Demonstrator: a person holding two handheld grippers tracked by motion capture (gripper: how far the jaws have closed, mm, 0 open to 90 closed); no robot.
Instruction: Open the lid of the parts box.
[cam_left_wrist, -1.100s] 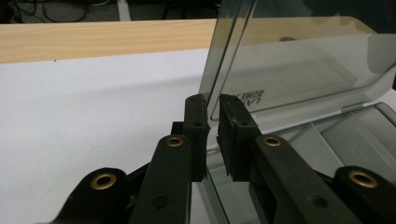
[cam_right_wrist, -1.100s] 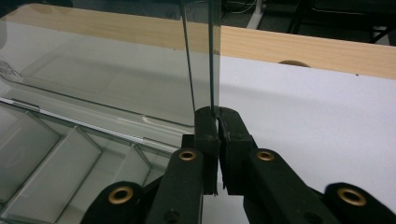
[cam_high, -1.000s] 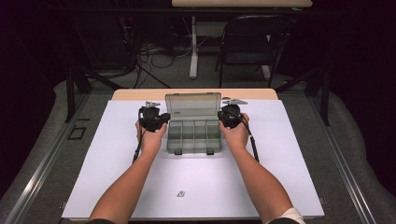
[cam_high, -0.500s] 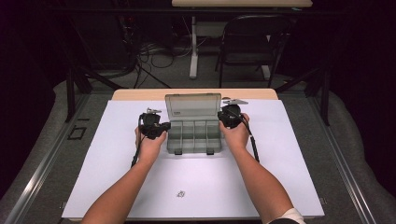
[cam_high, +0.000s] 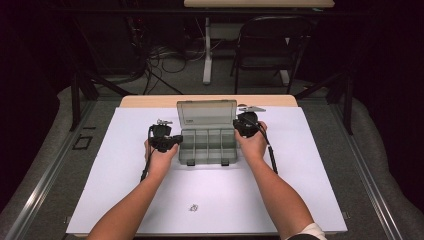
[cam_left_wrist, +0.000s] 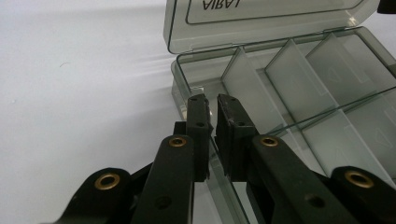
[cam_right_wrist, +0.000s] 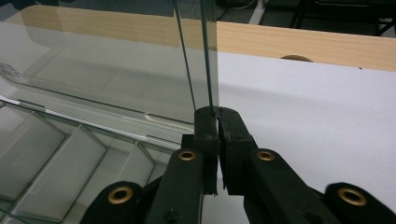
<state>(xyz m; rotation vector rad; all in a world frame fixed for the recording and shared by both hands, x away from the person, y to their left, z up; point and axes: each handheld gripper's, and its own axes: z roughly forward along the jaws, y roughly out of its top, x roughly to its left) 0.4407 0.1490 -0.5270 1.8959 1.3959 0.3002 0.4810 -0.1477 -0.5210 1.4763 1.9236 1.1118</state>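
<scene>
A clear grey compartment box (cam_high: 207, 162) stands on the white sheet with its lid (cam_high: 206, 114) raised at the back. My left gripper (cam_high: 176, 141) is at the box's left side. In the left gripper view it (cam_left_wrist: 212, 100) is shut on the thin left wall, with the dividers (cam_left_wrist: 299, 70) and lid (cam_left_wrist: 261, 18) beyond. My right gripper (cam_high: 239, 126) is at the back right corner. In the right gripper view it (cam_right_wrist: 217, 112) is shut on the upright lid's side edge (cam_right_wrist: 205, 56), and the empty compartments (cam_right_wrist: 56, 158) lie to the left.
The white sheet (cam_high: 310, 165) covers most of the wooden table (cam_high: 150, 101). A tiny crumpled object (cam_high: 193, 207) lies near the front edge. A small metal piece (cam_high: 162, 121) rests behind my left hand. A folding chair (cam_high: 270, 50) and cables stand beyond the table.
My left gripper has slid a little toward the person along the box's left side. The right gripper, the lid and the box have stayed put.
</scene>
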